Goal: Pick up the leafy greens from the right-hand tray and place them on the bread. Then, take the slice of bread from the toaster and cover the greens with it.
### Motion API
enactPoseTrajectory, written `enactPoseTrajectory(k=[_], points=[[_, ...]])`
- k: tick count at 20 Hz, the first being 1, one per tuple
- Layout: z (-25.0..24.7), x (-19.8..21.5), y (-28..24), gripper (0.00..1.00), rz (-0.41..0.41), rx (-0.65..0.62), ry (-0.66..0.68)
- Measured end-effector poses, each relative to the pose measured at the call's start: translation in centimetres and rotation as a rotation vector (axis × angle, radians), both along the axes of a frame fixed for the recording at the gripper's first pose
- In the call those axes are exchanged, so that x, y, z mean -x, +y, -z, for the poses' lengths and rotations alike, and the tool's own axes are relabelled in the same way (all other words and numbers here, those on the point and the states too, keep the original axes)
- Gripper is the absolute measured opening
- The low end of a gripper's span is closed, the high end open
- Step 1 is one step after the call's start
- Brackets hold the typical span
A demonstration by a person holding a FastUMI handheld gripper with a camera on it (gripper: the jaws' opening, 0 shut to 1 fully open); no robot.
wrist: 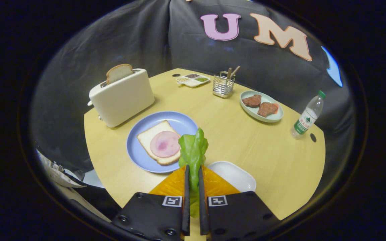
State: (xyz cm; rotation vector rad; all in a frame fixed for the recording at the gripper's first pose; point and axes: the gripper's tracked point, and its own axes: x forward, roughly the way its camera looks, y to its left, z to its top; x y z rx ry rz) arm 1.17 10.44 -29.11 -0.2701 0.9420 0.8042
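Gripper view: greens (193, 147) clamped in gripper (193, 170), not yet laid on bread (159, 142); toaster (122, 97) slice (118, 73) untouched.

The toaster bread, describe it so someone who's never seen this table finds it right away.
On the round wooden table, look beyond the blue plate to the white toaster. The bread slice stands upright in its slot, bare, unlike the ham-topped slice lying flat on the plate.

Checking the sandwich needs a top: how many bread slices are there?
2. One bread slice lies under pink ham on the round blue plate; another bread slice stands in the white toaster. The gripper grips the leafy greens.
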Motion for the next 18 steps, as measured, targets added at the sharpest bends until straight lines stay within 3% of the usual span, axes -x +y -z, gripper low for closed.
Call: enactPoseTrajectory(k=[18], points=[[0.2,0.6,12.4,0.15,-0.061,-0.061,0.028]])
